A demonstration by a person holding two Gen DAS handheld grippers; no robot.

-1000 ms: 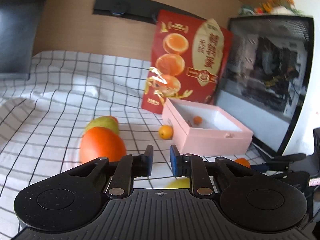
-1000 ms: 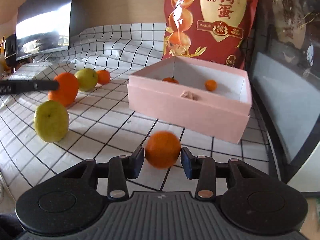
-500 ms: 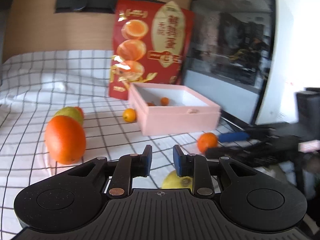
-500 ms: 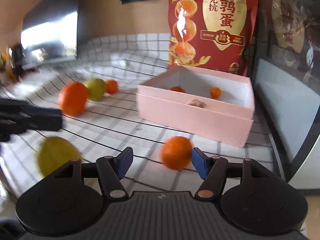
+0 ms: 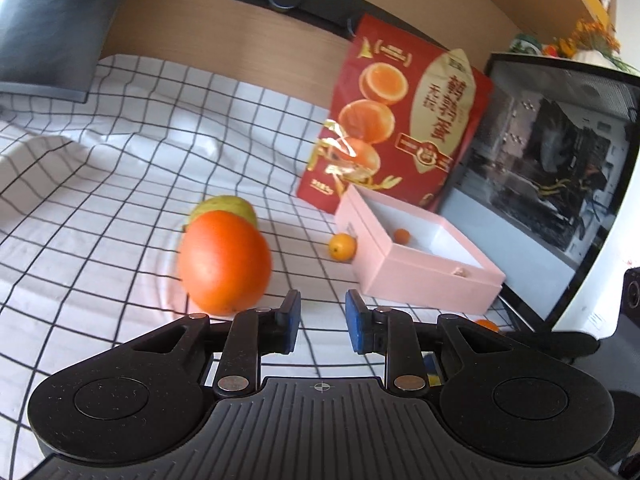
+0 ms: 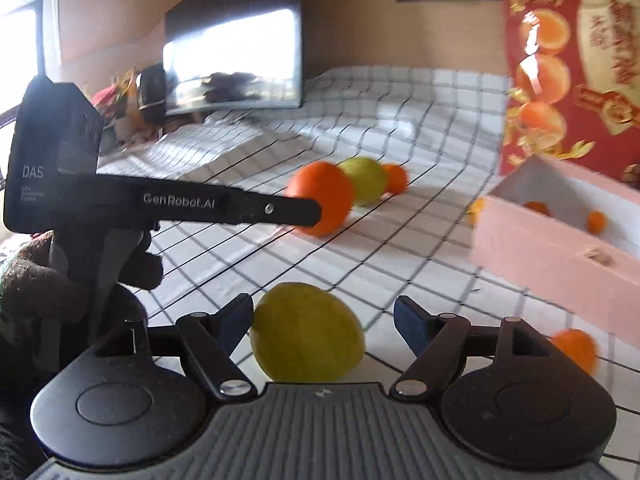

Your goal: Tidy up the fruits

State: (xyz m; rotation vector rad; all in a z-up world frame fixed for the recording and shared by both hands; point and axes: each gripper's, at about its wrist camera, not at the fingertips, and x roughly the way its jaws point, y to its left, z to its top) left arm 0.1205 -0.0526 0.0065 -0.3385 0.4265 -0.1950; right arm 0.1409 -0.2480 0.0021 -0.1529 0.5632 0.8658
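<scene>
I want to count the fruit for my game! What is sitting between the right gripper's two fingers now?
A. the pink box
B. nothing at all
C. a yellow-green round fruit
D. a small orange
C: in the right wrist view the yellow-green fruit lies between the opening jaws of the right gripper, whose pads are not pressing on it.

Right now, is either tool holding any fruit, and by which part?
Nothing is held. The right tool is opening around the yellow-green round fruit, its pads not pressing it. The left tool has only checked cloth between its narrow jaws.
</scene>
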